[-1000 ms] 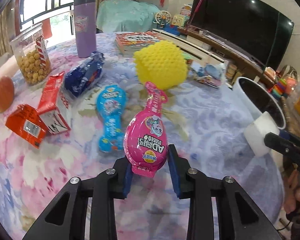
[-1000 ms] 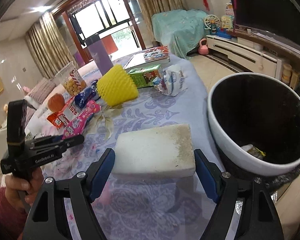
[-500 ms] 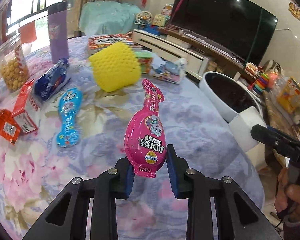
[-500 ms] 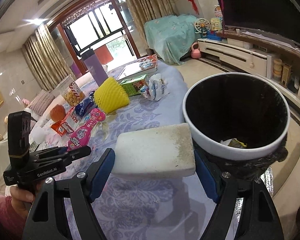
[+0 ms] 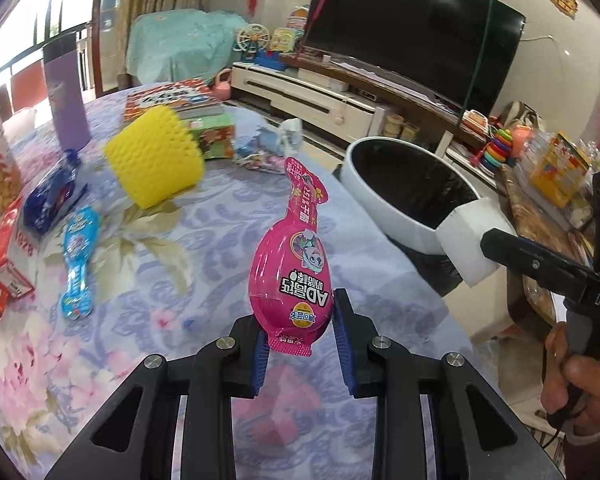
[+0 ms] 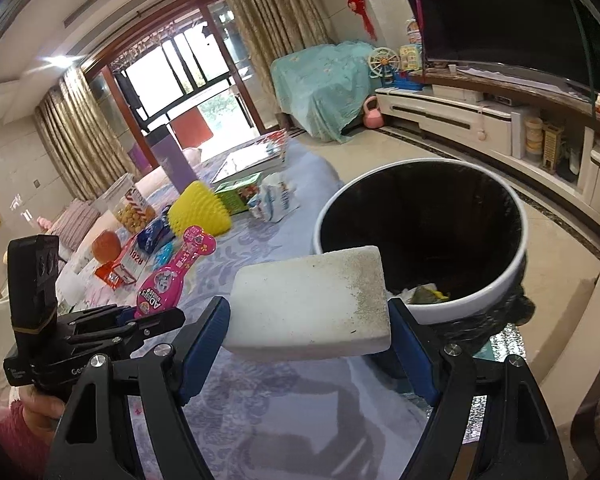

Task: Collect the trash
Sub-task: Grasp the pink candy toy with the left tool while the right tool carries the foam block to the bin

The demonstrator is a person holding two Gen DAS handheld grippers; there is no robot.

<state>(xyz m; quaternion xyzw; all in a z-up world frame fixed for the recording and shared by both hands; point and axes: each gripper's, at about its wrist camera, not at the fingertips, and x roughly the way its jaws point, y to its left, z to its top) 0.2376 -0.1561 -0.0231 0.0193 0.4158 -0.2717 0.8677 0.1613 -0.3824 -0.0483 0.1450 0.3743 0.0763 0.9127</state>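
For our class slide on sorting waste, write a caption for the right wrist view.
Right tool holds a white foam block beside the bin.

left tongs (image 5: 300, 332): tilted downward, blue pads clamped on lower end of pink packet (image 5: 290, 272), handle gripped by hand (image 6: 40, 404) | right tongs (image 6: 308, 312): tilted downward, spread wide, pads pressed on both sides of white block (image 6: 308, 304), handle gripped by hand (image 5: 576, 384)
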